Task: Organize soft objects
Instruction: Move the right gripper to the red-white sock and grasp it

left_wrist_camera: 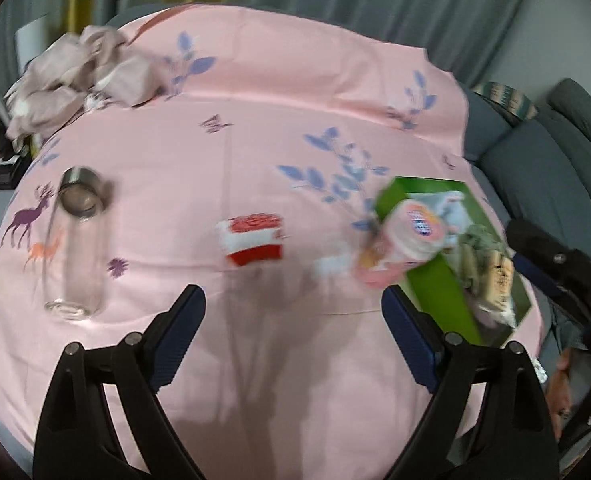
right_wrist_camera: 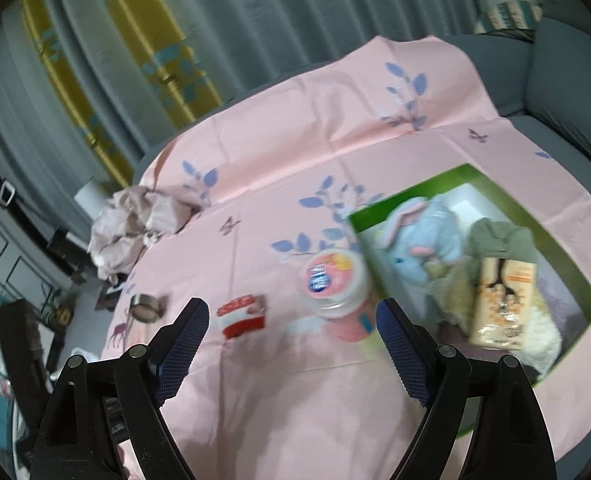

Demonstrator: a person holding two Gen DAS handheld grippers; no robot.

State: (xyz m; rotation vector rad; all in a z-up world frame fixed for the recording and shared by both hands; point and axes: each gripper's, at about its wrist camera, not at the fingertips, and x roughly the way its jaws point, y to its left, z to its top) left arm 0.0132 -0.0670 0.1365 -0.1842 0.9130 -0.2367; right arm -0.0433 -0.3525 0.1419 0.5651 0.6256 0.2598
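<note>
A green box (right_wrist_camera: 379, 208) on the pink cloth holds a blue plush elephant (right_wrist_camera: 419, 240), an olive cloth (right_wrist_camera: 499, 240) and a tan packet (right_wrist_camera: 503, 308). The box also shows in the left wrist view (left_wrist_camera: 435, 292). A crumpled mauve cloth (left_wrist_camera: 79, 76) lies at the far left; it also shows in the right wrist view (right_wrist_camera: 135, 224). A red and white pack (left_wrist_camera: 255, 240) lies mid-table, also seen in the right wrist view (right_wrist_camera: 241, 316). My left gripper (left_wrist_camera: 293, 312) is open and empty above the cloth. My right gripper (right_wrist_camera: 291, 324) is open and empty.
A pink-lidded jar (right_wrist_camera: 335, 280) stands beside the box, also in the left wrist view (left_wrist_camera: 407, 236). A clear glass bottle with a steel cap (left_wrist_camera: 77, 240) lies at the left. A grey sofa (left_wrist_camera: 535, 152) surrounds the cloth; curtains hang behind.
</note>
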